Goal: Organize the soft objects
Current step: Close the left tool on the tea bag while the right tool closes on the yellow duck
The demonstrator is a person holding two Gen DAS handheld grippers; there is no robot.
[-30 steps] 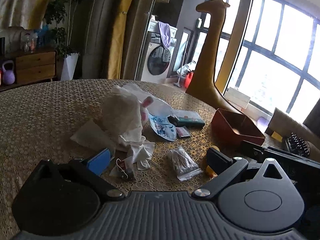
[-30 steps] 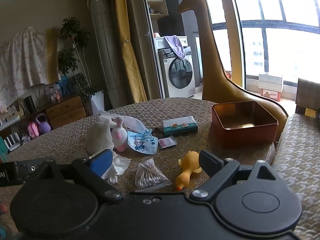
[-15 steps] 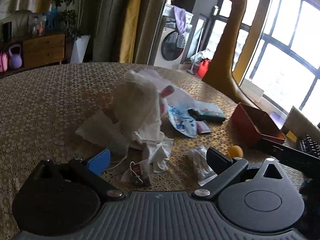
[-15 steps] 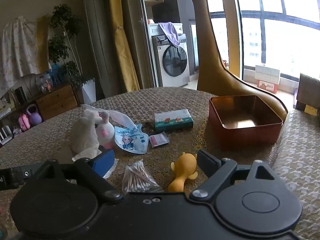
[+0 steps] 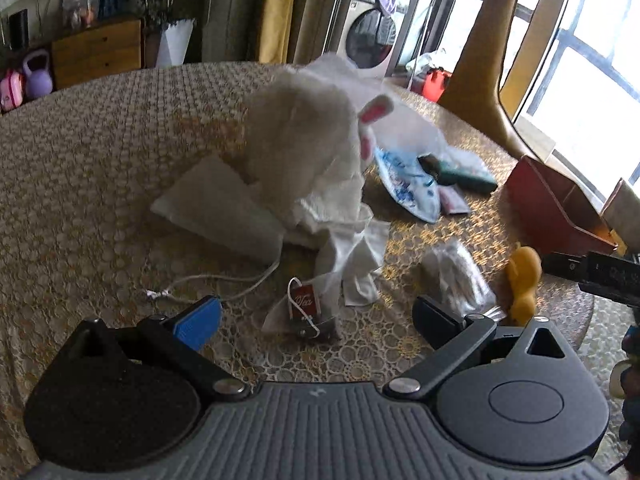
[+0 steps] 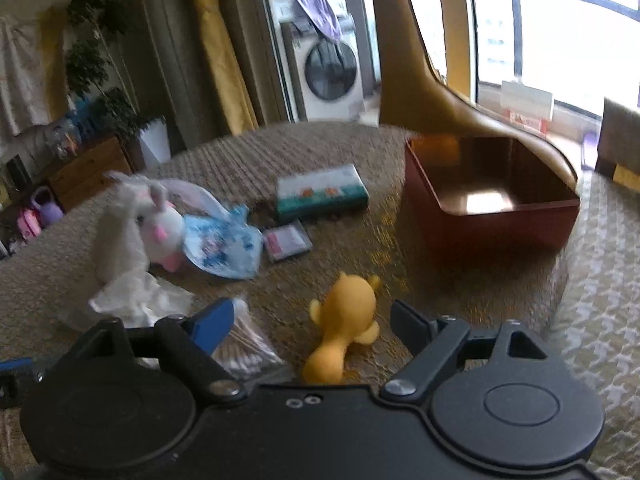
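A yellow rubber duck (image 6: 344, 320) lies on the round table between the open fingers of my right gripper (image 6: 312, 324); it also shows in the left wrist view (image 5: 522, 284). A white plush rabbit (image 6: 156, 224) stands at the left beside a fluffy white cloth (image 5: 296, 136). My left gripper (image 5: 316, 320) is open, just above the table, with a tea bag (image 5: 306, 308) between its fingers. Crumpled white tissues (image 5: 352, 256) lie ahead of it. A red open box (image 6: 492, 196) stands at the right and holds nothing.
A bag of cotton swabs (image 6: 244, 344), a blue printed pouch (image 6: 224, 244), a small pink packet (image 6: 286, 240) and a green tissue pack (image 6: 320, 192) lie on the table. A white cord (image 5: 208, 284) trails left. A tall giraffe figure (image 6: 424, 80) stands behind the table.
Both grippers have moved forward and down toward the table. The duck now lies between the right fingers and the tea bag between the left fingers. Both stay open.
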